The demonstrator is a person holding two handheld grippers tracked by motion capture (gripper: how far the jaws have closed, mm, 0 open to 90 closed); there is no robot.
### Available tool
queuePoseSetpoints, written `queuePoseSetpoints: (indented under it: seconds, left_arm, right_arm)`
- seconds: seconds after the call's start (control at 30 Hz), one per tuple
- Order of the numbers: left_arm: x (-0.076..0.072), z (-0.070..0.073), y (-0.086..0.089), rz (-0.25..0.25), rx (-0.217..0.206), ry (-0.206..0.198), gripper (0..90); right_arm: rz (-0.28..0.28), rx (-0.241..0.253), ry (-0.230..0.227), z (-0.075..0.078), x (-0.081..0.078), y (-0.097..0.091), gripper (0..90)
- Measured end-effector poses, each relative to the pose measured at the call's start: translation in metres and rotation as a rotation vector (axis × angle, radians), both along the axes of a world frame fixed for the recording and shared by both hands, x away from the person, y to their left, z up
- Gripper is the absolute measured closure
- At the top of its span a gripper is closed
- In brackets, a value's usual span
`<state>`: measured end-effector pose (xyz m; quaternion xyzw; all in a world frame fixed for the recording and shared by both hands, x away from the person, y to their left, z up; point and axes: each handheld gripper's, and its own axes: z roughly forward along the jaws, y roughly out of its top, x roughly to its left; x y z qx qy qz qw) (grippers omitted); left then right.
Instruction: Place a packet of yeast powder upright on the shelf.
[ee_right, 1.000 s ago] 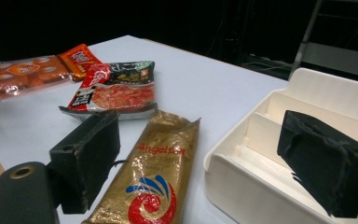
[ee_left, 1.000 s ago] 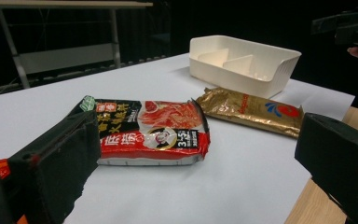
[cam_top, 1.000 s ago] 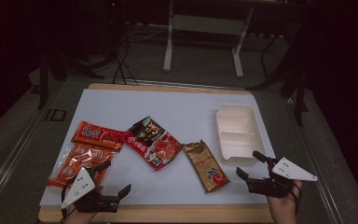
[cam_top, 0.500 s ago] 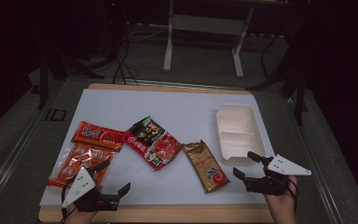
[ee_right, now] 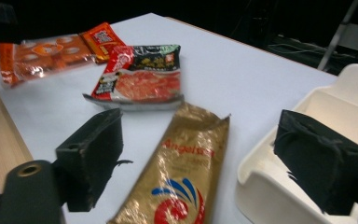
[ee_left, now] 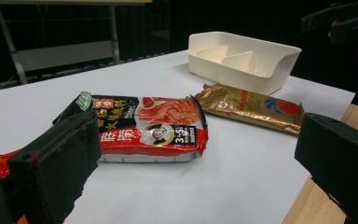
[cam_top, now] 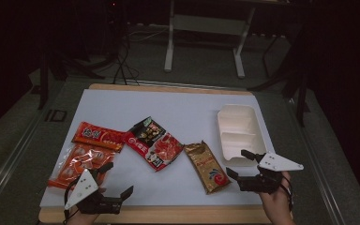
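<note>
Fingers spread wide on my right gripper, gold packet just at nine o'clock, long axis eleven-to-five.

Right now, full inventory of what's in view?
Gold packet: 1, gold with red-blue logo, near right, beside the tray.
Red-black snack pack: 1, red and black, centre.
Orange-red packet: 1, left, far of the clear bag.
Clear bag of orange snacks: 1, near left.
Divided tray: 1, cream, right, empty.
Table: 1, white top, wood edge.
Left gripper: fingers open, near left.
Right gripper: fingers open, near the gold packet.
</note>
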<state>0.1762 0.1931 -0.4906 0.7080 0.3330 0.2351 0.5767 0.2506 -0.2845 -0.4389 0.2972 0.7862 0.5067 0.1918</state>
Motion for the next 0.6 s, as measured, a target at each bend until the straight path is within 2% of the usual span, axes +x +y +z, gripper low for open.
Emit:
queuePoseSetpoints:
  seconds: [0.1, 0.2, 0.33, 0.5, 0.6]
  left_arm:
    - [-0.001, 0.0, 0.0, -0.001, 0.005, -0.004, 1.0]
    - [-0.001, 0.001, 0.0, -0.001, 0.003, -0.005, 0.9]
    - [0.0, -0.001, 0.001, -0.001, 0.002, 0.004, 1.0]
    - [0.0, -0.001, 0.001, -0.004, -0.003, 0.009, 0.9]
    - [0.0, -0.002, 0.001, -0.007, -0.004, 0.008, 0.9]
  right_arm:
    - [0.005, -0.005, 0.021, 0.005, 0.005, 0.007, 13.3]
    - [0.02, 0.003, 0.024, 0.01, 0.009, 0.012, 13.3]
    - [0.022, -0.018, 0.015, 0.019, 0.016, 0.019, 12.1]
    - [0.033, -0.006, 0.028, 0.027, 0.026, 0.027, 10.6]
    - [0.021, -0.008, 0.028, 0.031, 0.033, 0.034, 10.0]
